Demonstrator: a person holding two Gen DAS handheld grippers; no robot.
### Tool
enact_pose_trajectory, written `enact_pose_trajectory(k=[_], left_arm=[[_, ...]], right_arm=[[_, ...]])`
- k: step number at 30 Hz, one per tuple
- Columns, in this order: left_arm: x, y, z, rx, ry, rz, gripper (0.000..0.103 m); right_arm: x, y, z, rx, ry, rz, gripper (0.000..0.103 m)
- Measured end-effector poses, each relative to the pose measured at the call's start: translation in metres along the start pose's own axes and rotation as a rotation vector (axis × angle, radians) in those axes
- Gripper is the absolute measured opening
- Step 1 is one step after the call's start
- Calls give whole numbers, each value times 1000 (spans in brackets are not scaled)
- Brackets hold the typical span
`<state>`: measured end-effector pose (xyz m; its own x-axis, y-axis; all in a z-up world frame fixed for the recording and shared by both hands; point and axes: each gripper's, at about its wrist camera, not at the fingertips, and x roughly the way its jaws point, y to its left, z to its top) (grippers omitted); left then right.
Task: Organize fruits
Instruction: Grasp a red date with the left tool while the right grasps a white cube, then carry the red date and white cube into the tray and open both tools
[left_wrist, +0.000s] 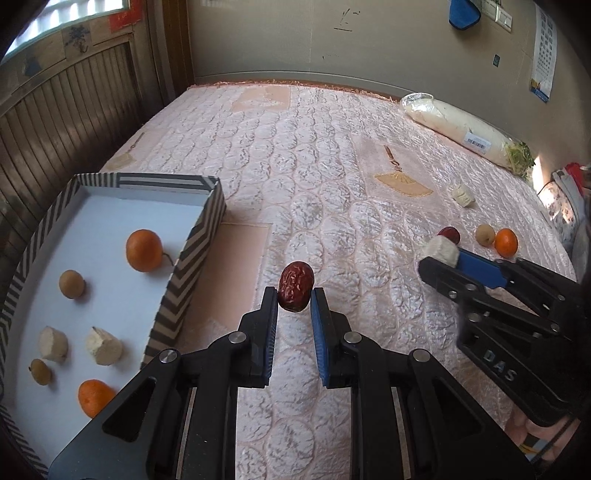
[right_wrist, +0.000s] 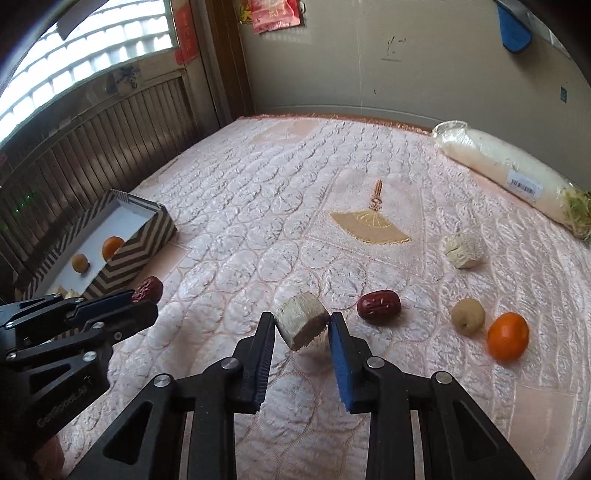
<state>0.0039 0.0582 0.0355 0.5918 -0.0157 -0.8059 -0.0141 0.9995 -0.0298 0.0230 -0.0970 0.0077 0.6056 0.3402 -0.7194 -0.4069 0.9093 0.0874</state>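
My left gripper (left_wrist: 294, 295) is shut on a red date (left_wrist: 295, 286), held above the pink quilted bed, just right of the striped box (left_wrist: 192, 254). The box holds two oranges (left_wrist: 144, 250), brown longans (left_wrist: 72, 283) and two pale chunks (left_wrist: 103, 346). My right gripper (right_wrist: 302, 319) is shut on a pale cut chunk (right_wrist: 301, 325), a little above the bed. To its right lie a second red date (right_wrist: 379, 306), a longan (right_wrist: 467, 316), an orange (right_wrist: 507, 336) and another pale chunk (right_wrist: 464, 251). The left gripper with its date (right_wrist: 148, 289) shows at the left of the right wrist view.
A long white radish in plastic wrap (right_wrist: 509, 177) lies along the bed's far right edge by the wall. A dark slatted wooden panel (left_wrist: 66, 122) stands behind the box on the left. The pink quilt (left_wrist: 314, 166) stretches between the box and the loose fruit.
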Motion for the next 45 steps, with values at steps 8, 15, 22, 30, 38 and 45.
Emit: enact_pose_trajectory(k=[8, 15, 22, 30, 38, 45], left_arm=[[-18, 20, -8, -22, -28, 39, 17], [-33, 42, -16, -43, -49, 78, 17], [-45, 71, -22, -85, -65, 121, 17], [-56, 100, -28, -125, -81, 161, 17], [-59, 126, -31, -161, -81, 197, 17], [-58, 146, -34, -198, -74, 215, 17]], right_arm=[[-25, 24, -11, -8, -41, 19, 29], [-32, 60, -14, -72, -51, 44, 29], [-36, 96, -8, -135, -67, 75, 29], [-30, 132, -3, -198, -63, 108, 29], [-21, 164, 4, -259, -58, 140, 29], [-11, 189, 8, -314, -42, 162, 29]])
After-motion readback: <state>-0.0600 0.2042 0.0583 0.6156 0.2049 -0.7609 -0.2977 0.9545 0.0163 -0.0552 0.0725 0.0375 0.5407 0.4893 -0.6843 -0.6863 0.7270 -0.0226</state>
